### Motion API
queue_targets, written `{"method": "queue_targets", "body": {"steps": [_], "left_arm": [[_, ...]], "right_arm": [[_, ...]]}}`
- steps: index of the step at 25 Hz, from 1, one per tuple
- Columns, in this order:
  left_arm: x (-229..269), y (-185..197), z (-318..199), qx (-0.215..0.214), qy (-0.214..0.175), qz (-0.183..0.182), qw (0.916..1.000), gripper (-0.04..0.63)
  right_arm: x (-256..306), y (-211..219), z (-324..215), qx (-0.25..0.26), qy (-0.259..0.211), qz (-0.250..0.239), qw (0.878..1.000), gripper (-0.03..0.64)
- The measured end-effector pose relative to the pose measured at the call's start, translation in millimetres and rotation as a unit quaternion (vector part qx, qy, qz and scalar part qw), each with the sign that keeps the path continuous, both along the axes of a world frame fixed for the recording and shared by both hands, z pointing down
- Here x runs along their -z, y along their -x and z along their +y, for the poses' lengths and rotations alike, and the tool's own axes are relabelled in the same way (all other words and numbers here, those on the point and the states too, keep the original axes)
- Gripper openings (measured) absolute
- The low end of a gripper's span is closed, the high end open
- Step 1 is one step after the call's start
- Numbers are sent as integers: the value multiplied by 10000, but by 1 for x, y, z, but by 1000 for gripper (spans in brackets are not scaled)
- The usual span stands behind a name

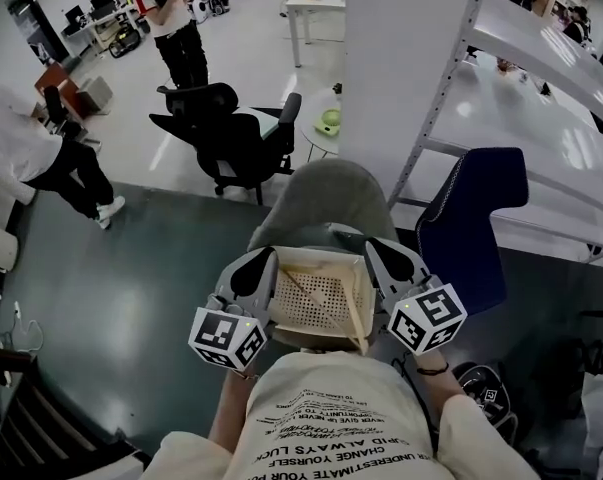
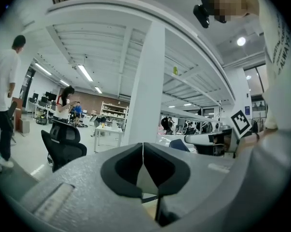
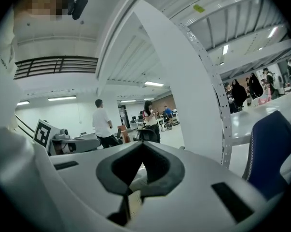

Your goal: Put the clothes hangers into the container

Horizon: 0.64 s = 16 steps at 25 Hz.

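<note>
Both claws are closed. The left claw (image 2: 143,148) has its two dark pads meeting in a thin line at the tips, and the right claw (image 3: 142,146) has its pads drawn fully together in the same way. In each gripper view a sliver of cream plastic shows below the closed tips, perforated on the right side. No view shows clearly whether either claw pinches the rim or only rests against it. In the head view the two grippers flank the container (image 1: 316,306), a cream basket with a perforated floor. The left claw sits at its far left corner and the right claw at its far right corner. The marker cubes (image 1: 228,338) and (image 1: 429,318) lie toward the person's body. Inside the container a thin pale bar (image 1: 309,293) lies slantwise across the floor, and a second bar (image 1: 359,308) runs along the right wall. They look like parts of a hanger, though this is not certain. The container lies over the near edge of a rounded grey seat (image 1: 326,198). Beyond the seat's right edge stands a dark blue chair (image 1: 476,218), with a white shelving rack (image 1: 541,58) behind it and a white pillar (image 1: 401,58) just beyond the seat's far edge. Off the far left side a black office chair (image 1: 231,138) stands on the pale floor. One person in dark trousers (image 1: 176,28) stands farther back, and another in a white top (image 1: 31,148) is at the left.
</note>
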<state>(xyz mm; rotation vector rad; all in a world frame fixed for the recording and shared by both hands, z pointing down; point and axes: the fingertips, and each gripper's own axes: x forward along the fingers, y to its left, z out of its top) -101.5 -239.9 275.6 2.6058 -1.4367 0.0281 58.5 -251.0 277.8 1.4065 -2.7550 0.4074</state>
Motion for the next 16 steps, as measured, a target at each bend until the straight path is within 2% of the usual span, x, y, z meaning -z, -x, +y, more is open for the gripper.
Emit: {"method": "queue_targets", "body": {"steps": [9,16], "left_arm": [[-6,6,-1,143,77,-94,9998,25],[-3,8,2,196,76,-117,9997,25]], "right_arm": [[-1,-9,-1,-355,-69,57,9993,2],[0,-10,1,-412,-54,42,9991,2]]}}
